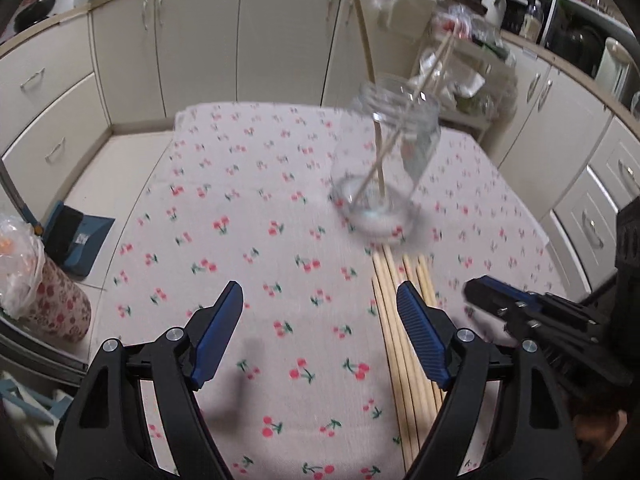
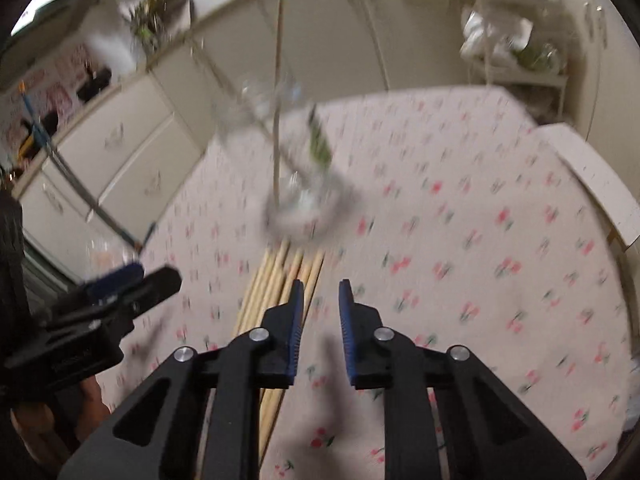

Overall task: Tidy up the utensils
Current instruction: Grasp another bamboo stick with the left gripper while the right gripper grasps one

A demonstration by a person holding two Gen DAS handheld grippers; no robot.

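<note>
Several pale wooden chopsticks (image 1: 404, 320) lie side by side on the cherry-print cloth of the worktop (image 1: 248, 208), running lengthwise away from both claws toward a clear glass jar (image 1: 384, 168) that stands just past their far ends. Two more wooden sticks (image 1: 382, 160) lean inside that jar, their tops poking out over its rim.

The left claw (image 1: 320, 320) is spread wide with nothing between its blue pads; the bundle lies just beside its right finger, partly under it in the left wrist view. The right claw (image 2: 320, 312) is narrow, its pads a small gap apart and empty, with the chopsticks (image 2: 280, 280) directly beneath and to the left of its left finger.

Bare cloth stretches left of the left claw and right of the right claw. The worktop's far edge sits beyond the jar, cream cabinets (image 1: 200, 40) behind it.
</note>
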